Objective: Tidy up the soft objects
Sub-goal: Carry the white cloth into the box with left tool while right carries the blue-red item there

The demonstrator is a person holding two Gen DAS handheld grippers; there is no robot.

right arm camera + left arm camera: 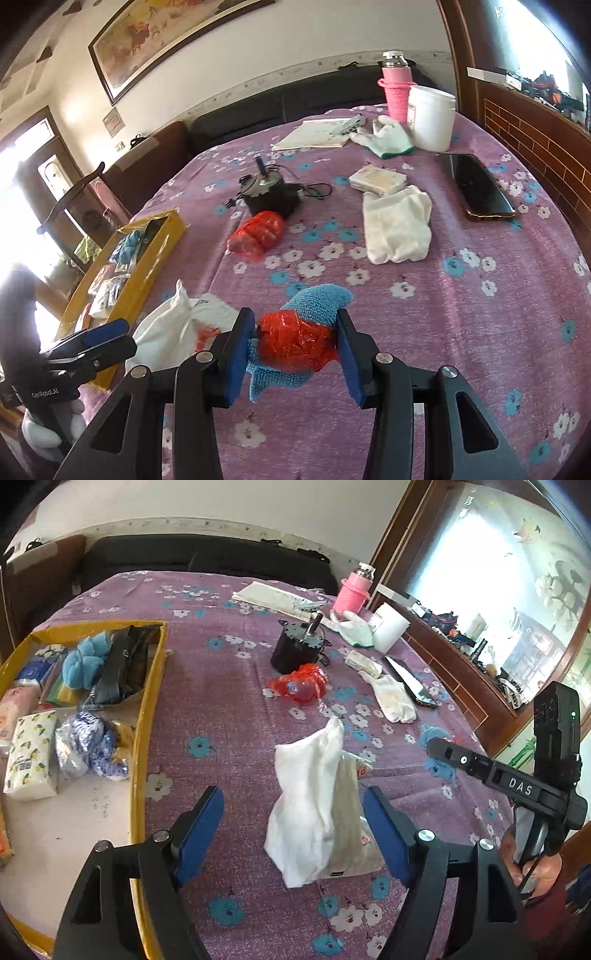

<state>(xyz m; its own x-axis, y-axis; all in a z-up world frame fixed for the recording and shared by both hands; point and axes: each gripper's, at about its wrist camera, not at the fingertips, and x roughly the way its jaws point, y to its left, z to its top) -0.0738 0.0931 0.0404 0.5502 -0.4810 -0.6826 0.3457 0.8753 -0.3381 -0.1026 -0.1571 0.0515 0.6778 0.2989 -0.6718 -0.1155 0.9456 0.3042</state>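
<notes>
My left gripper (293, 825) is open, its blue pads on either side of a white cloth and tissue pack (317, 805) lying on the purple flowered bedspread; the bundle also shows in the right wrist view (177, 325). My right gripper (293, 345) has its pads against a crumpled red plastic bag (295, 341) lying on a blue microfibre cloth (317, 299). The yellow box (147, 709) at left holds several soft things: a blue cloth ball (85, 661), tissue packs (31, 757), a black bag. The box also shows in the right wrist view (147, 254).
On the bed lie a second red bag (301, 683), a black motor (295, 646), a white sock (393, 698), a phone (474, 186), a small pack (376, 179), a glove (388, 138), a white tub (430, 118), a pink bottle (397, 88) and papers (314, 134).
</notes>
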